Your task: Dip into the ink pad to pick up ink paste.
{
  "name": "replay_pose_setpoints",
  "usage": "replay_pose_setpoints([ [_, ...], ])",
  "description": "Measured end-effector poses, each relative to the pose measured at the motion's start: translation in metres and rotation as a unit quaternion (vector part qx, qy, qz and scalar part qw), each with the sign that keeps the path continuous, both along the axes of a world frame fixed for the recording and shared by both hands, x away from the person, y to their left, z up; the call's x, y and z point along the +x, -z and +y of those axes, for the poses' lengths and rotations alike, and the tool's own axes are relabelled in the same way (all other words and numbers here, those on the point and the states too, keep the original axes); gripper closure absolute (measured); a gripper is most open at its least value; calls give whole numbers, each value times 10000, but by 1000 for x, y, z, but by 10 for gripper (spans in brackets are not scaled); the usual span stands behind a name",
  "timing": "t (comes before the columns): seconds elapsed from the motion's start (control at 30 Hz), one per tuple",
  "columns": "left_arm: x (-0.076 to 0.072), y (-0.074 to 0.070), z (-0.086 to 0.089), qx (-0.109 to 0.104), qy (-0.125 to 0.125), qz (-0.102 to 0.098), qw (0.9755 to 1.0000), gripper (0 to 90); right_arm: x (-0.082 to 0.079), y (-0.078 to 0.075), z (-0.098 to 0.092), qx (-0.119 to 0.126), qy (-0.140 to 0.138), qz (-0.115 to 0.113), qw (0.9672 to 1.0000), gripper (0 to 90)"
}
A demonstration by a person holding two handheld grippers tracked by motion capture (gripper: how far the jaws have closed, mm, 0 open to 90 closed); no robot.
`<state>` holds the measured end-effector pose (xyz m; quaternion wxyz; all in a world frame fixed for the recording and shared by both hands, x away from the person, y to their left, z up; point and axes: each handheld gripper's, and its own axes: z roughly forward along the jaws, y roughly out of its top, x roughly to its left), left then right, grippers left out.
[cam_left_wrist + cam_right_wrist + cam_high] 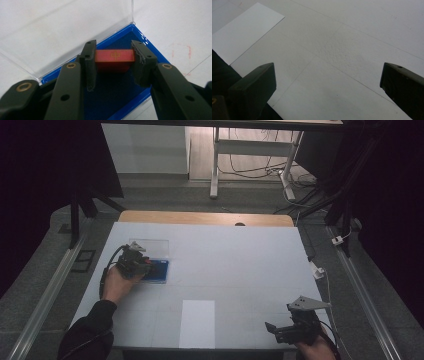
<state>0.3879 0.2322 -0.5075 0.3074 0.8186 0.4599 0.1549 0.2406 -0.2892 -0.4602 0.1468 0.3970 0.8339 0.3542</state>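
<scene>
A small red block [113, 58] with a gold mark on top sits between the two jaws of my left gripper [113, 48], which is shut on it, both pads against its sides. The block is inside a blue box [140, 40] whose clear lid [62, 32] lies open behind it. Whether the block rests on the box floor or hangs just above it, I cannot tell. In the high view the left gripper [141, 263] is over the blue box [161, 270] at the table's left. My right gripper [278, 330] hovers open and holds nothing near the front right edge.
A white paper sheet [197, 322] lies at the front middle of the white table [235, 260] and appears as the paper sheet [244, 30] in the right gripper view. Table legs and cables lie on the floor beyond the far edge.
</scene>
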Motion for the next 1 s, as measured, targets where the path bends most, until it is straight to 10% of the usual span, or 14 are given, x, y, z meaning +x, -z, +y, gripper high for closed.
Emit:
replay_pose_setpoints([
  [0.4,-3,-4,-11,452,27,-151,9989,581,0,0,0,18,-22,-4,10000,7],
  [1.0,-11,-25,11,-326,-200,-156,9991,579,0,0,0,27,-26,-15,10000,7],
])
